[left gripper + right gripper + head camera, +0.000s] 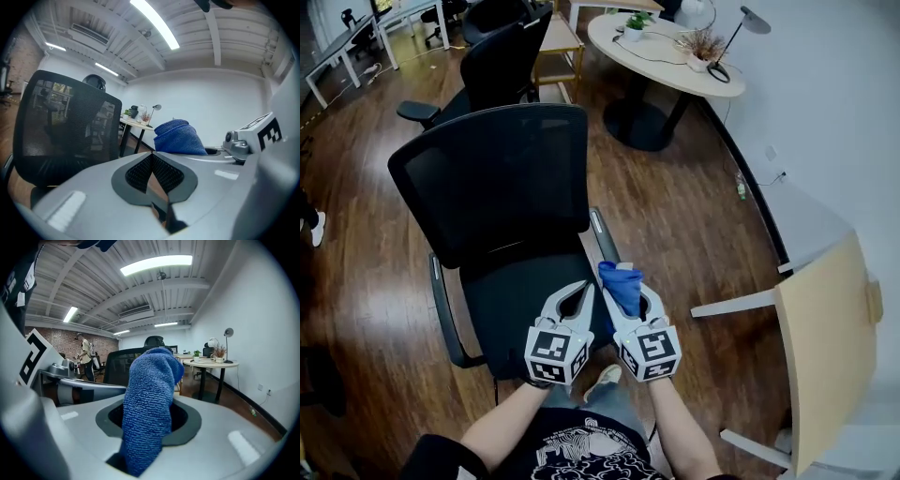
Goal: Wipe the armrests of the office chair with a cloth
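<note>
A black mesh office chair [492,178] stands in front of me, its back towards the camera. Its right armrest [603,234] and left armrest [441,309] are thin grey bars. Just below the near end of the right armrest, my right gripper [624,292] is shut on a blue cloth [622,284], which stands up out of the jaws [150,399]. My left gripper [578,292] hovers beside it over the seat, shut with nothing in it, pads [140,171] meeting. The cloth [179,138] also shows from the left gripper view.
A second black chair [502,56] stands behind the first. A round white table [661,52] with plants and a lamp is at the back right. A light wooden tabletop [830,347] on white legs is close at my right. Dark wood floor lies all around.
</note>
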`<state>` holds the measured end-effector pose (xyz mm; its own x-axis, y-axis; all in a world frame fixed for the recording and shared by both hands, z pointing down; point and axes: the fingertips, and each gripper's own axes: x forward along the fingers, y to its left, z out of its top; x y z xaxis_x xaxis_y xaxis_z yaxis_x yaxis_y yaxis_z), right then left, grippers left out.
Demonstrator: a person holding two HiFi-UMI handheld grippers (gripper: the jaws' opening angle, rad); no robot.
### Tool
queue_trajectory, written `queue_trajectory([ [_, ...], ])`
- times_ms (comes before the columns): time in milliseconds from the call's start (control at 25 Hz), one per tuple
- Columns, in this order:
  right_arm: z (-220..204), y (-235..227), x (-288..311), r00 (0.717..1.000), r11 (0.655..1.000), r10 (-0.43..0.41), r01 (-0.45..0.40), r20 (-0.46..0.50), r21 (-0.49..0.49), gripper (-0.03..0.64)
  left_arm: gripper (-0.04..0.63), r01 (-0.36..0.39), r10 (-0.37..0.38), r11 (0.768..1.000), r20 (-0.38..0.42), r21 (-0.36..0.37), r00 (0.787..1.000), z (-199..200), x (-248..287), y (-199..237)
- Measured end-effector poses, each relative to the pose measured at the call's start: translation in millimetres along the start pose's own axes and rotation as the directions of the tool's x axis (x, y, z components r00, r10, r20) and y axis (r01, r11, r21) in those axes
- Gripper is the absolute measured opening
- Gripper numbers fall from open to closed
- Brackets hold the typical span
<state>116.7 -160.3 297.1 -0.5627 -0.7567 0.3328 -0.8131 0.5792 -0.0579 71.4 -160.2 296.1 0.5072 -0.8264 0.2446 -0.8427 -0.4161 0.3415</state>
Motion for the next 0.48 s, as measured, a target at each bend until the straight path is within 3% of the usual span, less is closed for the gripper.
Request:
queue_trajectory([
  [240, 1.9, -34.1, 50.5, 0.993, 0.991, 0.110, -0.113, -0.034, -0.075, 0.138, 0.005, -0.122, 0.125, 0.991, 0.052, -0.051, 0.991, 3.9, 35.2, 30.1],
  [480, -10.4, -67.6, 100.3, 0.961, 0.955, 0.257, -0.268, -0.097, -0.129, 0.138, 0.005, -0.266, 0.274, 0.959, 0.079, -0.097, 0.958, 3.5, 85.3, 54.8],
])
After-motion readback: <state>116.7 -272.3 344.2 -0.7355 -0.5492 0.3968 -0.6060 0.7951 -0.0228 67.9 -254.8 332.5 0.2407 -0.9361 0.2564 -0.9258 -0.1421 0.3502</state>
